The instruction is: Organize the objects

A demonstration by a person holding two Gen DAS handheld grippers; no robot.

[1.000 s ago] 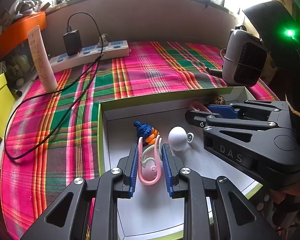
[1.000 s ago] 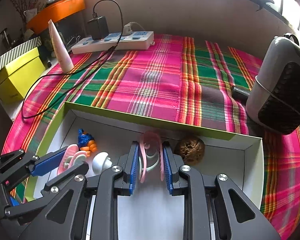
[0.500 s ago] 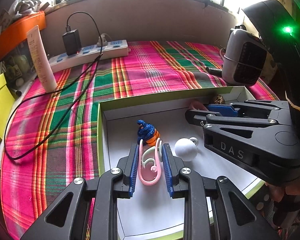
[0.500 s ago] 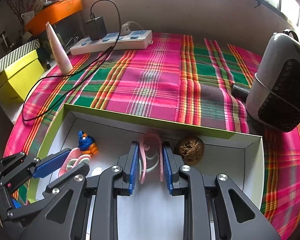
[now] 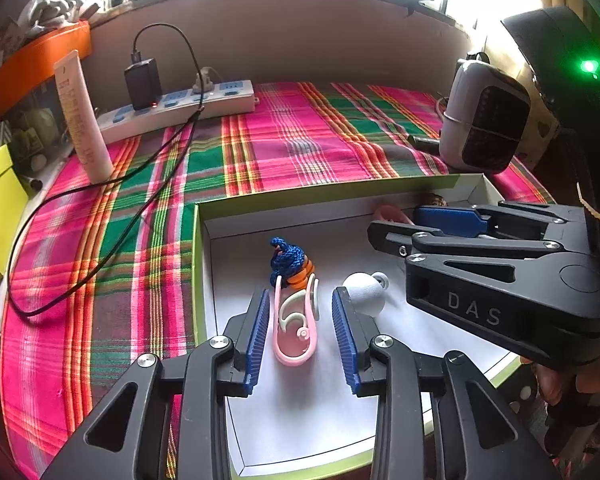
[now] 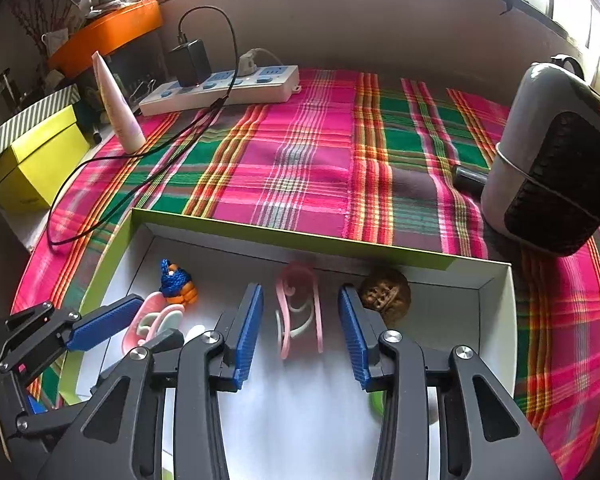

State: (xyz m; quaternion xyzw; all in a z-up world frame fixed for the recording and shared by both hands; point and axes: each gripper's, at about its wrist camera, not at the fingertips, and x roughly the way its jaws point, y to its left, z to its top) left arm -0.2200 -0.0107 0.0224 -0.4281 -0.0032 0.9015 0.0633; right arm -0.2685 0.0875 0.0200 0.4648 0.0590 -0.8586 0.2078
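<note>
Clips: two pink/white ones, both inside the box [image 5: 198, 264] w/ green rim, on its white floor. Step in hand looks like release, i.e. drop-off of both clips into the box.

Left hand-held gripper [image 5: 302, 328]: jaws have just been opening, now apart. Left clip [image 5: 296, 326] lies between them, gap showing on both sides, so pads not pressing. Just ahead of its tips: blue knot [image 5: 286, 258] w/ orange beads, touching the clip's far end. Just right of its right pad: white ball [image 5: 364, 290].

Right hand-held gripper [image 6: 300, 330]: jaws also just been opening, now apart, wider than the left's. Right clip [image 6: 300, 312] sits between them, free of both pads, a bit blurred, so can't tell if it's fully settled. Walnut [image 6: 386, 294] just beyond the right pad's tip, near the box's far wall.

Both grippers sit close side by side over the box, tilted down.

Next move, my guess: pull both back and up, straight out along the fingers, w/o sideways drift. Left one has ball and knot v. close, right one has the walnut at its pad; any swing could knock them. Then look for what's left to sort; plaid cloth [image 6: 300, 160] ahead shows no loose small items.
</note>
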